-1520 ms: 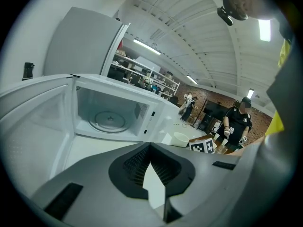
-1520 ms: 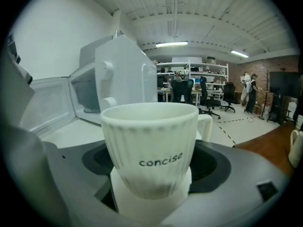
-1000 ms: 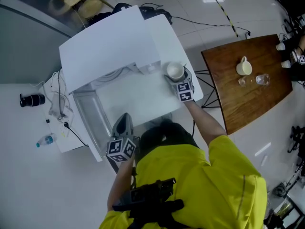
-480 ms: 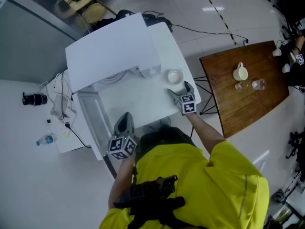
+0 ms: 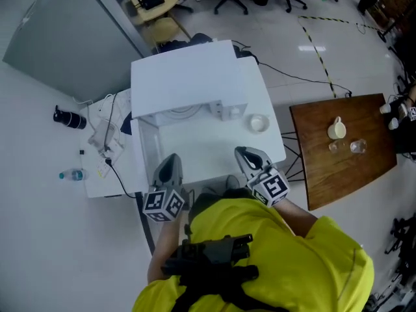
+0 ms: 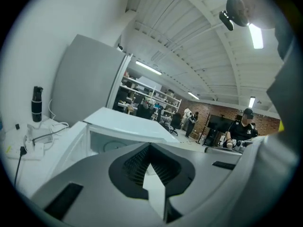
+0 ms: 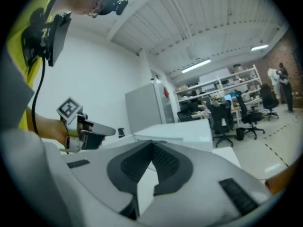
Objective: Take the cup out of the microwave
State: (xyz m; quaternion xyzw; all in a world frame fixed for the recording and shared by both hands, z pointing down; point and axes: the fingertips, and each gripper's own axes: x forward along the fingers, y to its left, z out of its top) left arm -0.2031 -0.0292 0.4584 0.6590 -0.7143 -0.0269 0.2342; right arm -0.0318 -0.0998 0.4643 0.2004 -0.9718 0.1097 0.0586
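Head view: the white cup (image 5: 258, 123) stands upright on the white bench (image 5: 195, 149), outside the microwave (image 5: 185, 83). It sits just right of the microwave's front corner, right of centre in the frame. Neither gripper touches it.

Microwave door hangs open towards frame left. In the left gripper view the cavity shows, with a round turntable inside and no cup on it.

Right gripper (image 5: 247, 153): lower centre-right of the head view, near the bench's front edge and below the cup, apart from it. Its own view shows the jaws pressed together, nothing between them.

Left gripper (image 5: 170, 162): lower centre-left, in front of the open door. Jaws meet at the tips, nothing held.

Surroundings: a wooden table (image 5: 364, 122) at frame right carries a pale mug (image 5: 336, 130) and two clear glasses. A small bottle (image 5: 71, 174) lies on the floor at far left.
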